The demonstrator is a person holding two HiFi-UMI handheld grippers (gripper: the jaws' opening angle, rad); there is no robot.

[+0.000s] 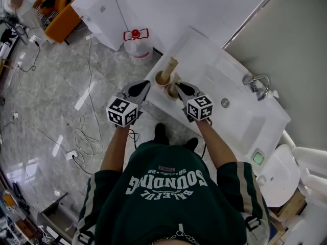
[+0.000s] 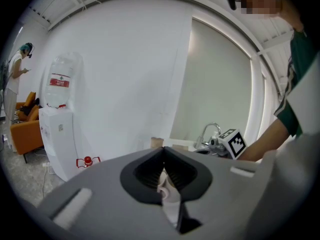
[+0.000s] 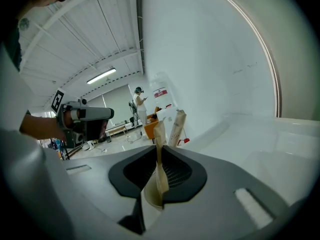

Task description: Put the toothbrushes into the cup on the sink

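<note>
- The right tongs [image 3: 159,151] are clenched on a paper-wrapped toothbrush [image 3: 159,131], right over the cup [image 3: 152,197].
- The left tongs [image 2: 163,154] pinch a white scrap [image 2: 168,193].

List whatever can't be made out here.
- Left gripper view: the left tool is shut on a white item. The tool's body hides most of it, so what it is is unclear.
- Right gripper view: the right tool hides most of the cup below the wrapped toothbrush it grips.
- Head view: both grips are too small to read.
</note>
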